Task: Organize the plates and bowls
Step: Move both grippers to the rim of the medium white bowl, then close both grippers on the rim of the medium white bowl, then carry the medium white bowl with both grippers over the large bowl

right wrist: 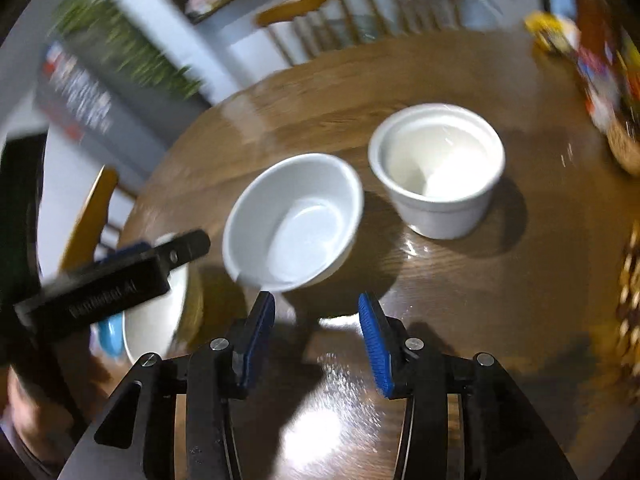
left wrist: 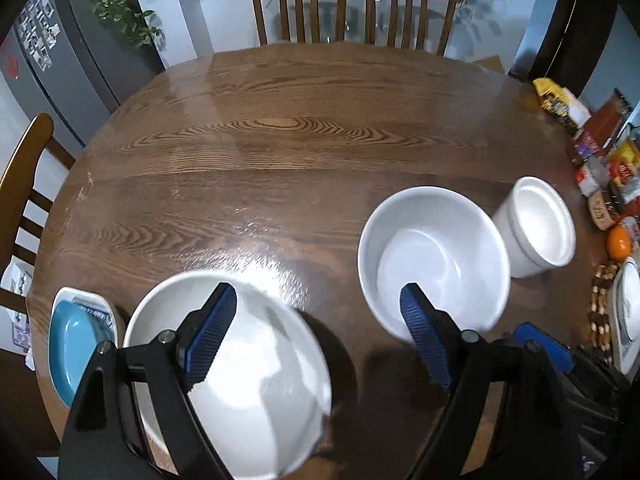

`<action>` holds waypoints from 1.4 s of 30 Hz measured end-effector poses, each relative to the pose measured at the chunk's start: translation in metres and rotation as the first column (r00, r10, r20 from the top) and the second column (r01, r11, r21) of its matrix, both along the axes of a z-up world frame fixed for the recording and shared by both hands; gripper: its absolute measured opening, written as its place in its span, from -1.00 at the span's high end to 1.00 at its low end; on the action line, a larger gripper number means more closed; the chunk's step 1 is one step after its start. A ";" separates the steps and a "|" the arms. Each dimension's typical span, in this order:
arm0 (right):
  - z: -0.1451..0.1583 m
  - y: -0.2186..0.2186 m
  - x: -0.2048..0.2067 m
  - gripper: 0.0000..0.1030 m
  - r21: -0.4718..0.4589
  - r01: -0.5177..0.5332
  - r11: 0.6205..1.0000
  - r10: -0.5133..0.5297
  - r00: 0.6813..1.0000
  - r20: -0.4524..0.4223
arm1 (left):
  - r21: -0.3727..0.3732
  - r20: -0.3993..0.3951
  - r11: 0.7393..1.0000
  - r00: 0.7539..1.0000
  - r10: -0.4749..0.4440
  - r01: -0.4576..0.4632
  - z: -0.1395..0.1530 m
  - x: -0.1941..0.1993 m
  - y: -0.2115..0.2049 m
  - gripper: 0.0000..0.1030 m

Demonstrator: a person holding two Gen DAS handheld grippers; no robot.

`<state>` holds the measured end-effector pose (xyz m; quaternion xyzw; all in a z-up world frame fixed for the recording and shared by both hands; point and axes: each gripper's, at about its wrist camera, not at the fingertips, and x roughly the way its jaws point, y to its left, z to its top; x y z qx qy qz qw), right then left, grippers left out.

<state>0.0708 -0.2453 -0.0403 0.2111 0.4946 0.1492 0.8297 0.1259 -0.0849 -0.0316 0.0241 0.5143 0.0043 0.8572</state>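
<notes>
My left gripper [left wrist: 320,296] hangs wide open over the wooden table [left wrist: 304,152] with nothing between its blue pads. Its left finger is above a large white bowl [left wrist: 248,384], and its right finger overlaps the near rim of a medium white bowl [left wrist: 432,256]. In the right wrist view that medium bowl [right wrist: 296,220] looks tilted just beyond my right gripper [right wrist: 316,304], which is open and holds nothing. A stack of white bowls [right wrist: 436,168] stands behind it to the right. At the left edge a blue dish [left wrist: 72,344] rests in a white dish.
Two wooden chairs [left wrist: 352,4] stand at the far side and one chair [left wrist: 24,176] at the left. Snack packets [left wrist: 600,152], an orange [left wrist: 618,242] and a beaded mat [left wrist: 600,304] crowd the table's right edge. A grey fridge [left wrist: 52,60] is at far left.
</notes>
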 end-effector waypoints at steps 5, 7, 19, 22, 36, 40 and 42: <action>-0.014 -0.004 0.018 0.14 0.067 0.083 0.994 -0.080 0.996 -0.050 | 0.044 -0.026 0.999 0.999 -0.024 0.025 -0.012 0.022 -0.010 -0.62; -0.020 -0.005 0.023 0.14 0.077 0.099 0.992 -0.094 0.993 -0.065 | 0.036 -0.038 0.998 0.998 -0.040 0.041 -0.016 0.024 -0.012 -0.61; -0.032 -0.004 0.034 0.15 0.108 0.136 0.985 -0.127 0.988 -0.086 | 0.051 -0.100 0.986 0.984 -0.151 0.156 -0.034 0.044 -0.032 0.55; -0.033 -0.003 0.033 0.34 0.110 0.128 0.986 -0.119 0.989 -0.086 | 0.030 -0.113 0.987 0.982 -0.151 0.155 -0.038 0.042 -0.031 0.61; -0.018 -0.002 0.017 0.64 0.065 0.080 0.995 -0.077 0.996 -0.048 | 0.023 -0.004 0.984 0.985 -0.174 0.174 -0.005 0.005 -0.037 0.71; -0.003 -0.005 0.003 0.64 0.065 0.074 0.995 -0.074 0.997 -0.012 | 0.013 0.032 0.984 0.983 -0.179 0.179 0.009 -0.010 -0.032 0.71; 0.005 -0.006 -0.005 0.64 0.067 0.075 0.995 -0.076 0.997 0.009 | -0.005 0.049 0.984 0.983 -0.179 0.179 0.014 -0.020 -0.027 0.71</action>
